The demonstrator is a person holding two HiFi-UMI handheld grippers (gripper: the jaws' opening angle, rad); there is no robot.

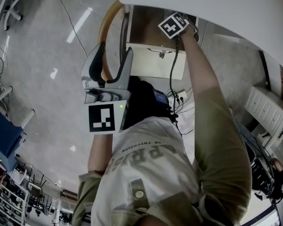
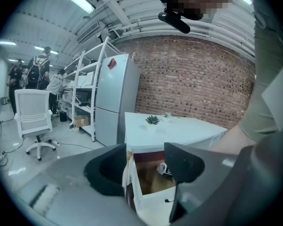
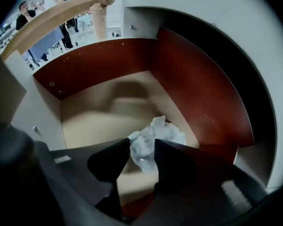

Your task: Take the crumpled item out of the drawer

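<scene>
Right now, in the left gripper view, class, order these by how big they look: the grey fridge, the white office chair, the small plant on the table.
1. grey fridge
2. white office chair, though its different distance from the camera may skew this
3. small plant, by far the smallest

A white office chair point(image 2: 32, 114) stands well apart from a tall grey fridge point(image 2: 114, 98), with white shelving point(image 2: 87, 86) just beside it (a few people point(image 2: 38, 72) stand further back). A brick wall point(image 2: 188, 74) runs behind. A small green plant point(image 2: 152, 120) sits on the white desk point(image 2: 179, 132).
</scene>
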